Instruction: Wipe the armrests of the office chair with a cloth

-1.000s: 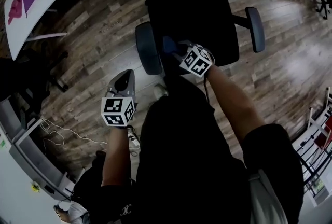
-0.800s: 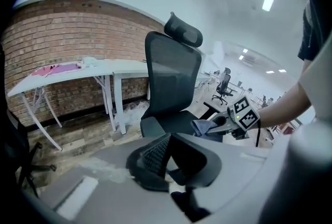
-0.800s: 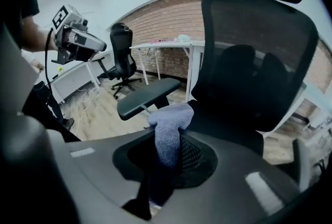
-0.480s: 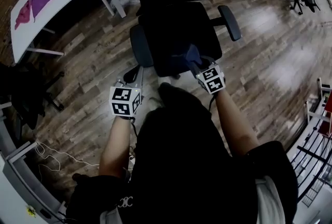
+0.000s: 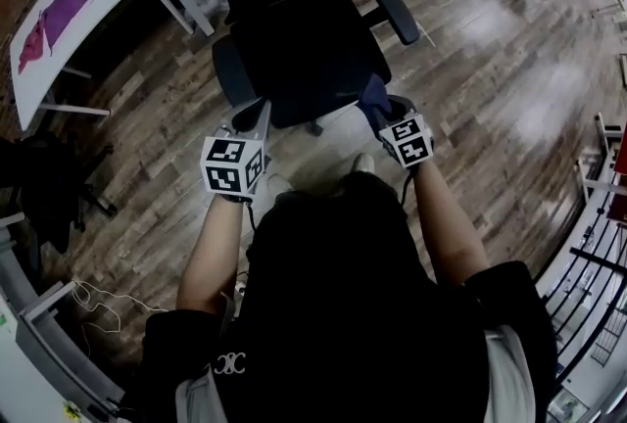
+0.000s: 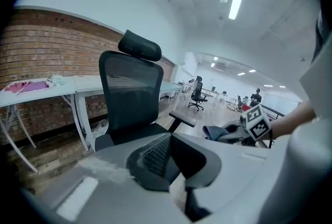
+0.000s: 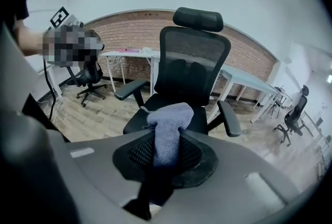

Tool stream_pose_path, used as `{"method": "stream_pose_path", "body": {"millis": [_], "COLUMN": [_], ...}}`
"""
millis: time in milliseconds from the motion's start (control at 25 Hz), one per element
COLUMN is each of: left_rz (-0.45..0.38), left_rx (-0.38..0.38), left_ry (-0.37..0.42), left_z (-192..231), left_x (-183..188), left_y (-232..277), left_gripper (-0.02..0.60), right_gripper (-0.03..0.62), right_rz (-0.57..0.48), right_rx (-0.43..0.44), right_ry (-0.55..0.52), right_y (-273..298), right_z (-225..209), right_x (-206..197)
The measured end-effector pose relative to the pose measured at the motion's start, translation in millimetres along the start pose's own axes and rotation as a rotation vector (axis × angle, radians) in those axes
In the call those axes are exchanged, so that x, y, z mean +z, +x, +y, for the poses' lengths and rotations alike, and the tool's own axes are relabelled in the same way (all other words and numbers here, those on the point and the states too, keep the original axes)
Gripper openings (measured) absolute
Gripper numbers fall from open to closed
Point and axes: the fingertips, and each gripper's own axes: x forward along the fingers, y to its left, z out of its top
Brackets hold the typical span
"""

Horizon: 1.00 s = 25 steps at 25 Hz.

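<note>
Blue-grey cloth (image 7: 167, 116): pinched in the right claw (image 7: 166, 141), bunched above its pads, held at the front right corner of the seat (image 5: 304, 59).
Left claw (image 6: 170, 158): pressed together, nothing in it, at the seat's front left corner.
Right-hand armrest (image 7: 229, 117): ahead and to the right of the cloth, apart from it; long axis runs away from the claw; the right hand is nearer.
Left-hand armrest (image 5: 226, 69): just ahead of the left claw.
Room: open wooden floor (image 5: 509, 69) on the right; worktop (image 5: 34, 73) legs lie behind, to the left.
</note>
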Motion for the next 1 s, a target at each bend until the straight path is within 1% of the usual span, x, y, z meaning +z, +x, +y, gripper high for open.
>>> {"method": "stream_pose_path", "body": {"millis": [160, 280, 440, 520, 600, 680, 800, 880, 1000], "left_rz": [0.005, 0.003, -0.004, -0.007, -0.016, -0.019, 0.007, 0.025, 0.029], "left_rx": [0.012, 0.029, 0.039, 0.064, 0.101, 0.134, 0.162, 0.179, 0.205], "left_ry": [0.010, -0.019, -0.032, -0.049, -0.080, -0.103, -0.122, -0.138, -0.169], "left_z": [-36, -70, -121, -136, -146, -154, -164, -163, -152], "left_x": [4, 9, 18, 20, 21, 19, 9, 2, -2], "left_y": [27, 51, 83, 97, 103, 106, 109, 110, 117], "left_gripper": [0.005, 0.005, 0.005, 0.005, 0.005, 0.005, 0.005, 0.005, 0.005], "right_gripper": [0.067, 0.067, 0.067, 0.067, 0.067, 0.067, 0.067, 0.067, 0.067], "right_rz": [-0.020, -0.027, -0.023, -0.013, 0.005, 0.038, 0.092, 0.109, 0.142], "right_rx": [0.004, 0.025, 0.056, 0.075, 0.100, 0.123, 0.148, 0.153, 0.160], "right_ry": [0.010, 0.012, -0.034, -0.054, -0.088, -0.149, -0.233, -0.255, -0.295], "right_y": [-11, -19, -24, -22, -18, -10, 10, 26, 53], "right_z": [-28, -58, -103, -122, -133, -141, -151, -157, -165], "right_x": [-13, -26, -46, -53, -59, -67, -78, -77, -71]}}
